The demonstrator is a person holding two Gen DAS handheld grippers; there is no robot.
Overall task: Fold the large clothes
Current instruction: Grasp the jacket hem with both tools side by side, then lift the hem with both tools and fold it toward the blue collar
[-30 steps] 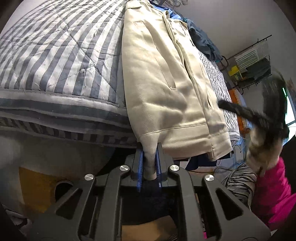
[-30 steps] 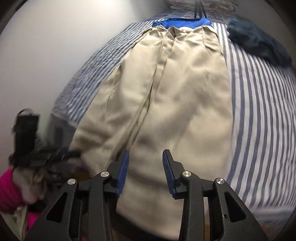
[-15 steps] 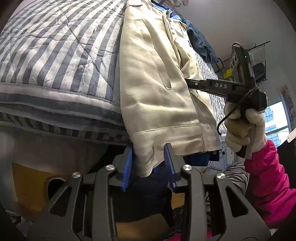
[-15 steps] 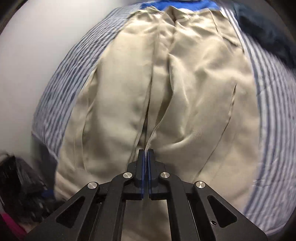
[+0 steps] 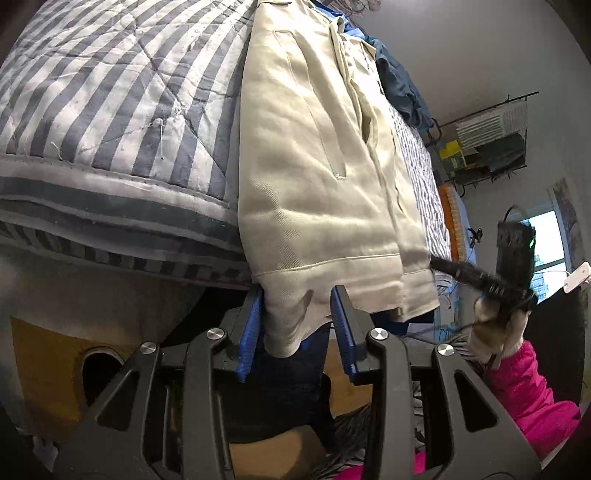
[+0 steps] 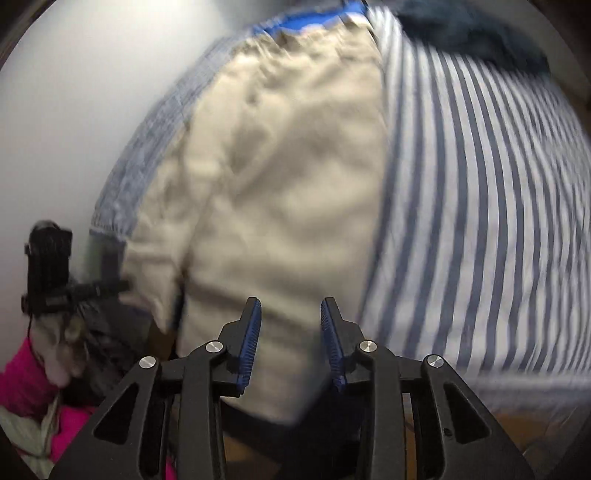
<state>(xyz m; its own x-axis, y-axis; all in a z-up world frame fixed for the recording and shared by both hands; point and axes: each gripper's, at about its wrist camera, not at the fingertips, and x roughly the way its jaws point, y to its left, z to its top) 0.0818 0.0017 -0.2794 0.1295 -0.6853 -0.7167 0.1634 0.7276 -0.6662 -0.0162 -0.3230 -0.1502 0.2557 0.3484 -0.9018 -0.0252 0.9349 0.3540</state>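
Left wrist view: beige jacket [image 5: 325, 177] lies lengthwise on the striped bed [image 5: 110, 96], its hem corner hanging loose between the spread left claw [image 5: 297, 328]; a second ago the corner was pinched. Right wrist view, blurred: right claw [image 6: 291, 341], pressed together half a second ago, has just been opening and hovers over the hem, nothing gripped. Fabric creased, pocket seam visible.

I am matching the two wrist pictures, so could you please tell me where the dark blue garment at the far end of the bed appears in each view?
Left wrist view: the dark blue garment lies at upper right of centre, just right of the beige jacket's far end.
Right wrist view: the dark blue garment, blurred, lies at the top right, on the striped quilt.
Shared landmark: the beige jacket, running up the middle of both.
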